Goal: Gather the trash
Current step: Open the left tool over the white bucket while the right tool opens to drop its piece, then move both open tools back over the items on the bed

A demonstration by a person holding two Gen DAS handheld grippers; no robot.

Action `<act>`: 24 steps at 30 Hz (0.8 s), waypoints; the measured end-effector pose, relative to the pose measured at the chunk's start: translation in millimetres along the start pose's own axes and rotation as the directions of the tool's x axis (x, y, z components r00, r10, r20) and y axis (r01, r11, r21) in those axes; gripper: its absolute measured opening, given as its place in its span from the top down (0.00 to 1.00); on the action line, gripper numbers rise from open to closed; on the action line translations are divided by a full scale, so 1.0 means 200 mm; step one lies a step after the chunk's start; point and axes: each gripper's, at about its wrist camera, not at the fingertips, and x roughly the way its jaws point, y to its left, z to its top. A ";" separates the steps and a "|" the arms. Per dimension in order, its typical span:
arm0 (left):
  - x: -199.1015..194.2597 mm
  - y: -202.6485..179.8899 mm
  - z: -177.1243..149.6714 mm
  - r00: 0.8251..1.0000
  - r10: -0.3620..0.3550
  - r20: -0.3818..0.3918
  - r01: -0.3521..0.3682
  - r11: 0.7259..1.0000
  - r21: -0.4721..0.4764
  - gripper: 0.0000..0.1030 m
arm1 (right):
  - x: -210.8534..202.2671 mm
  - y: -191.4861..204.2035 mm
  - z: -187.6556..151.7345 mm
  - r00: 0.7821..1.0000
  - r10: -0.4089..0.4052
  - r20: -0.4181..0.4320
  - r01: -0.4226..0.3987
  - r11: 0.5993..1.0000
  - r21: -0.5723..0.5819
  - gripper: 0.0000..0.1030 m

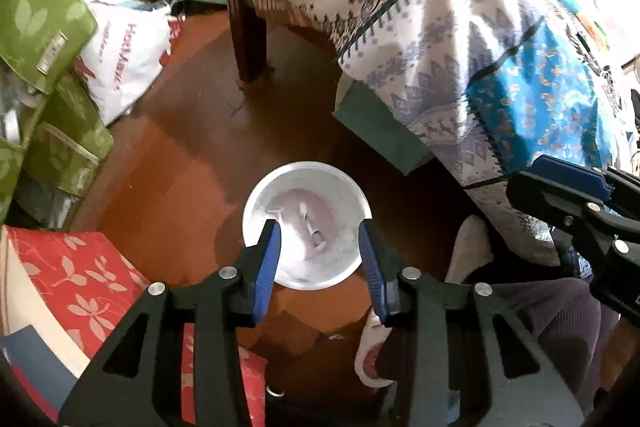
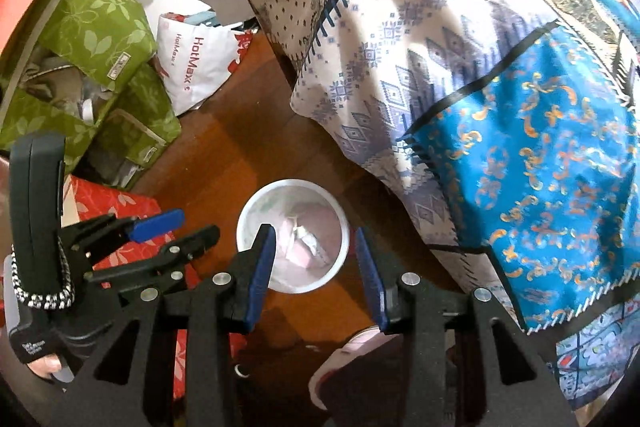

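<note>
A round white bin (image 1: 256, 203) (image 2: 246, 211) stands on the wooden floor, seen from above. Crumpled pale pink and white trash (image 1: 310, 227) (image 2: 304, 245) lies in its bottom. My left gripper (image 1: 318, 231) hangs over the bin, pointing down, open, with nothing between its blue pads. My right gripper (image 2: 314, 233) hovers over the same bin, also open and empty. In the right wrist view my left gripper (image 2: 180, 227) comes in from the left, held by a gloved hand (image 2: 40, 359). In the left wrist view a blue pad (image 1: 572, 175) of the right gripper shows at the right edge.
A patterned cloth (image 1: 440, 27) drapes off a table with a dark wooden leg (image 1: 246, 23), close to the bin's right. Green fabric boxes (image 1: 36, 15), a red floral box (image 1: 80, 267) and a white shopping bag (image 1: 124, 67) crowd the left. A person's slippered foot (image 1: 374, 355) stands just below the bin.
</note>
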 end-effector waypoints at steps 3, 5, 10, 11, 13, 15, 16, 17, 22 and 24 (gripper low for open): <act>-0.10 -0.03 -0.02 0.999 0.012 0.042 -0.013 1.000 0.016 0.62 | -0.07 0.00 -0.03 1.000 -0.002 0.029 0.002 1.000 -0.004 0.63; -0.17 -0.04 -0.04 0.997 0.016 0.071 -0.017 1.000 0.022 0.62 | -0.12 0.01 -0.05 0.999 0.000 0.050 0.001 1.000 -0.008 0.63; -0.40 -0.09 -0.08 0.985 0.005 0.171 -0.010 1.000 0.024 0.62 | -0.29 0.02 -0.10 0.992 -0.004 0.125 0.007 1.000 -0.019 0.63; -0.44 -0.10 -0.08 0.982 -0.002 0.191 -0.003 1.000 0.023 0.62 | -0.33 0.02 -0.12 0.990 -0.004 0.142 0.007 1.000 -0.020 0.63; -0.53 -0.13 -0.09 0.973 -0.012 0.232 0.007 1.000 0.025 0.62 | -0.40 0.01 -0.14 0.985 -0.002 0.174 0.005 1.000 -0.019 0.63; -0.62 -0.16 -0.09 0.962 -0.021 0.272 0.013 0.999 0.032 0.62 | -0.47 0.00 -0.17 0.978 -0.004 0.207 0.007 1.000 -0.017 0.63; -0.67 -0.18 -0.10 0.956 -0.028 0.292 0.018 0.999 0.037 0.62 | -0.51 -0.01 -0.19 0.974 -0.004 0.225 0.008 1.000 -0.016 0.63; -0.70 -0.20 -0.11 0.951 -0.033 0.307 0.022 0.999 0.042 0.62 | -0.55 -0.02 -0.20 0.971 -0.005 0.240 0.008 1.000 -0.013 0.63; -0.90 -0.34 -0.15 0.919 -0.062 0.390 0.031 0.996 0.086 0.62 | -0.76 -0.08 -0.29 0.942 -0.015 0.336 0.014 1.000 0.004 0.63; -0.96 -0.39 -0.15 0.907 -0.071 0.414 0.029 0.994 0.106 0.62 | -0.84 -0.10 -0.31 0.926 -0.025 0.376 0.022 1.000 0.014 0.63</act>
